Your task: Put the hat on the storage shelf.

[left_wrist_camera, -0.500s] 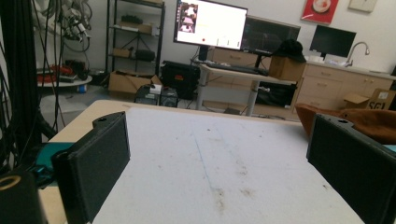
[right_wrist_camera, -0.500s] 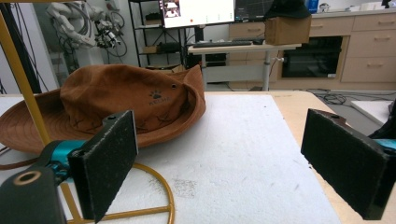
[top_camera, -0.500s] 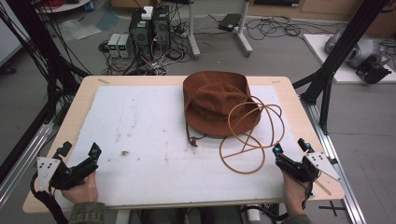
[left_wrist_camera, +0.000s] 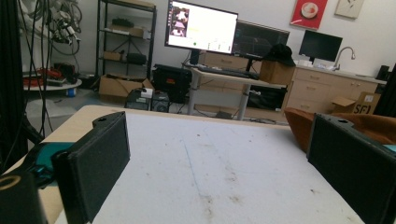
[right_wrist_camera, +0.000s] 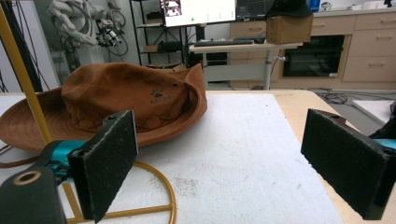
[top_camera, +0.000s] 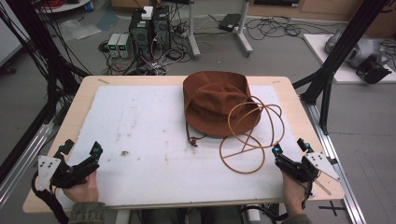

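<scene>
I rest my left gripper (top_camera: 82, 157) and right gripper (top_camera: 290, 150) at the near corners, jaws apart and empty, ready to start. The brown hat (top_camera: 215, 102) sits far-centre right, leaning on the gold wire stand (top_camera: 250, 140). The hat hides part of the stand, and I cannot tell how they join.

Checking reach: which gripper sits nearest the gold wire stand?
The right gripper; the gold wire stand has its round base just beside it, while the left gripper sits across the white mat.
</scene>
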Available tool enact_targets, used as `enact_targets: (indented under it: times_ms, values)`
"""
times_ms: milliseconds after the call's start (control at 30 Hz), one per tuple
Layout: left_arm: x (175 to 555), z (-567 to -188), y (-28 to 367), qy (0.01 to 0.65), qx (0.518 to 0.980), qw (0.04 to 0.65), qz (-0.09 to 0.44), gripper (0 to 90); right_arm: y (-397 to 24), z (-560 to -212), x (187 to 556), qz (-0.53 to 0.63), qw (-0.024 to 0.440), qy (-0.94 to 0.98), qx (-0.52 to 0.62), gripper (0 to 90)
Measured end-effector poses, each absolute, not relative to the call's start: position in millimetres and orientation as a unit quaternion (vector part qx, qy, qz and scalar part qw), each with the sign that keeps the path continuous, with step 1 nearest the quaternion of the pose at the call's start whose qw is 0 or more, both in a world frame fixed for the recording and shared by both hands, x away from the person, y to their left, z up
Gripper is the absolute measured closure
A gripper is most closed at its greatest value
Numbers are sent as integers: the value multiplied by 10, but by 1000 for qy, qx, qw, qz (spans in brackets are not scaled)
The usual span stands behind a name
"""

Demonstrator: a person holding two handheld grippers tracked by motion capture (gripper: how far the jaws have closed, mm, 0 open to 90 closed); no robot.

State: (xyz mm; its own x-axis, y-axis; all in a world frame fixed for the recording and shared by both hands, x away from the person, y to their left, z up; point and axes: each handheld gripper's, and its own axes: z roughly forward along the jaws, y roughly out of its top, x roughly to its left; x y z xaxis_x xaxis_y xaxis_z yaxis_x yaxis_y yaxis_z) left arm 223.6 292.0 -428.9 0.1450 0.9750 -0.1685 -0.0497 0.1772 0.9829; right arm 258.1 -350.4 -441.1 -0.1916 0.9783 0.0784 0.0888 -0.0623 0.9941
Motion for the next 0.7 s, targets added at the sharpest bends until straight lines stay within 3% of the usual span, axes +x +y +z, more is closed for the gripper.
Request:
enact_targets:
  times_ms: [367,700]
  values:
    - [2281,-4124,2912,471,473,590,453,65,-3537,-4410,2558,548,406,544,489,101]
    - [2692,-3695,2746,423,523,597,438,65,-3540,-4411,2566,551,404,543,488,101]
